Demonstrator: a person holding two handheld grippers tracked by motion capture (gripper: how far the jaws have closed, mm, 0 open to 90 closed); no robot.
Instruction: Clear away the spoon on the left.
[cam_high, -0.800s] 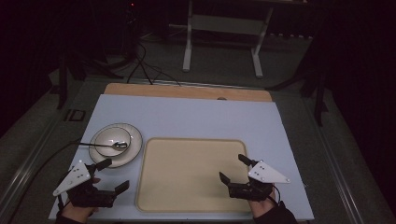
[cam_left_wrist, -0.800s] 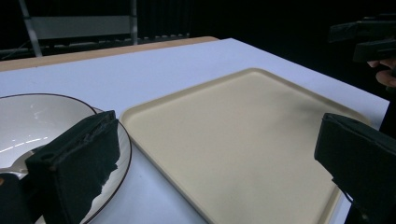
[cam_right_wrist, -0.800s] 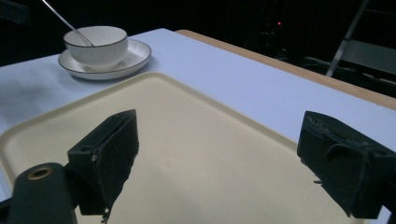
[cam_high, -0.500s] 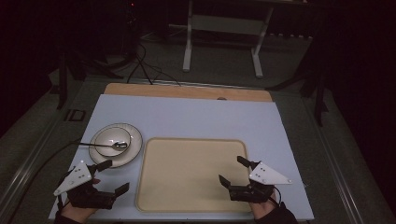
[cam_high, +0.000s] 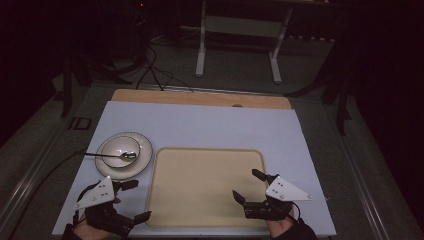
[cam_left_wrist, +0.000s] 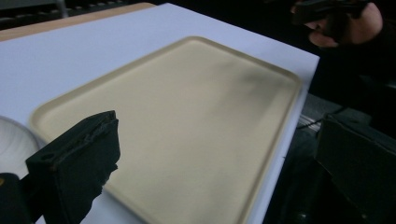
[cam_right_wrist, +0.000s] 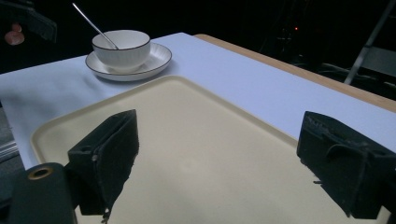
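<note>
Centrally, a flat beige rectangular plastic tray (cam_high: 207, 187) lies bare on the white tabletop (cam_high: 210, 125).
Lower left, the left gripper (cam_high: 134, 201) hangs spread; lower right, the right gripper (cam_high: 249, 185) spread; left of centre, white bowl (cam_high: 120, 152) with spoon (cam_high: 107, 155) on saucer (cam_high: 143, 150).

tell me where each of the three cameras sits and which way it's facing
High view: above the person's side, looking forward and down on the pale blue table; left gripper and right gripper enter from the bottom, jaws apart.
Left gripper view: rides the left gripper, facing across the beige rectangular tray toward the other hand.
Right gripper view: rides the right gripper, facing across the tray toward the white bowl, white plate and metal spoon.
All views share the tray.
</note>
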